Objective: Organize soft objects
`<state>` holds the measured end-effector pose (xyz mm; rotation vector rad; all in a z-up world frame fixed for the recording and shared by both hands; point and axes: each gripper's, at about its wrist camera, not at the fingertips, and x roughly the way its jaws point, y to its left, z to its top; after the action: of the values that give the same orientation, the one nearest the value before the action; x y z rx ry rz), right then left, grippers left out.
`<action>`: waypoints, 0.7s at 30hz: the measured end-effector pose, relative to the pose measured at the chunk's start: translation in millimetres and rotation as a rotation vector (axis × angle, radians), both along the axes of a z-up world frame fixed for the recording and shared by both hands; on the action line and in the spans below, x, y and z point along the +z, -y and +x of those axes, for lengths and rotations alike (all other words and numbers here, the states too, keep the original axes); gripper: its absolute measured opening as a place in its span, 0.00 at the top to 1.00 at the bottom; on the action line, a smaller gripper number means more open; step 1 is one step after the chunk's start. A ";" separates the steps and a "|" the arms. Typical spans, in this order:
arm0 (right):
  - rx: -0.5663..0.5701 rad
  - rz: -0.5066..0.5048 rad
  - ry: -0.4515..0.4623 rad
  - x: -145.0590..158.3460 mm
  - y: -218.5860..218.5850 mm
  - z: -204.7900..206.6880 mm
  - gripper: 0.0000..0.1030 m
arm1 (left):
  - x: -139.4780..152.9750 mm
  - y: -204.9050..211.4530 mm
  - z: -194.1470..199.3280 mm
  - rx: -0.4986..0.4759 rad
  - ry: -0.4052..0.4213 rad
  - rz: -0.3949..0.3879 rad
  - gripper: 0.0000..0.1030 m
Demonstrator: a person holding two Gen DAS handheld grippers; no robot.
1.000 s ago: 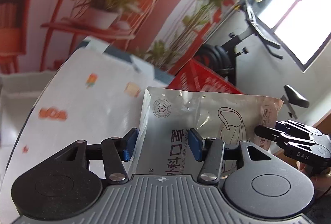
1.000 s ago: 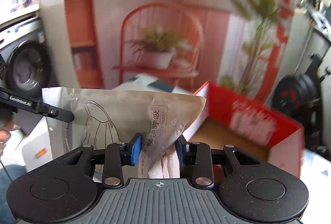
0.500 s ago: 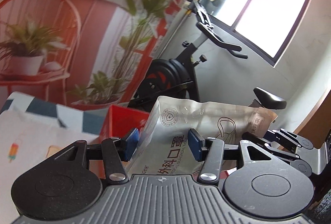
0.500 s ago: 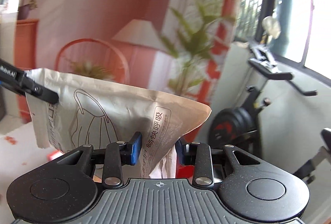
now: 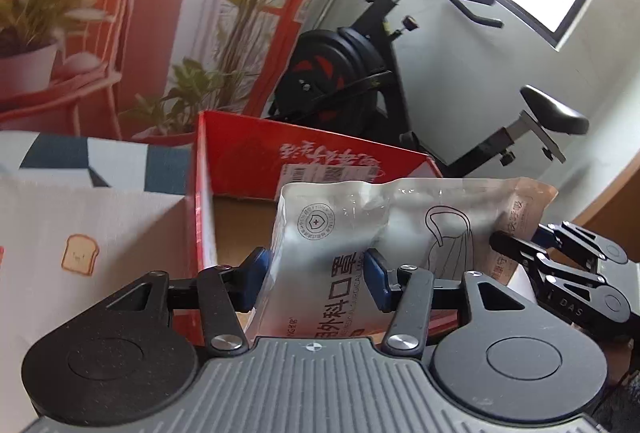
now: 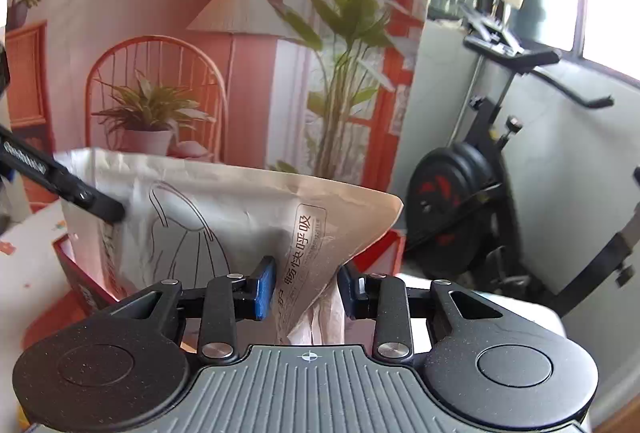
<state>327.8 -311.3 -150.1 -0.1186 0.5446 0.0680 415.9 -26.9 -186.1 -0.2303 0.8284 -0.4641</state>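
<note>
Swung across from the printed cloth, my left gripper [image 5: 316,279] and right gripper [image 6: 306,285] each clamp an end of the mask packet [image 5: 384,229], now hanging over the open red box [image 5: 320,165]; lowering and releasing remain.

Mask pack [image 5: 384,225] hangs over the box [image 5: 320,161]; exercise bike [image 5: 360,73] behind at one o'clock.

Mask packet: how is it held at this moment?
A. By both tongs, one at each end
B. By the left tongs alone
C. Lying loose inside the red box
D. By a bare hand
A: the left tongs and the right tongs each clamp one end of the mask packet, above the red box.
</note>
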 end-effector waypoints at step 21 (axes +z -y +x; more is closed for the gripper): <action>-0.212 0.181 -0.496 -57.0 6.0 114.7 0.79 | 6.2 0.7 18.3 0.011 0.052 0.073 0.42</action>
<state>442.4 -317.4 -207.1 0.1382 1.0399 -0.0626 434.2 -27.7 -180.0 -0.1547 0.7918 -0.4275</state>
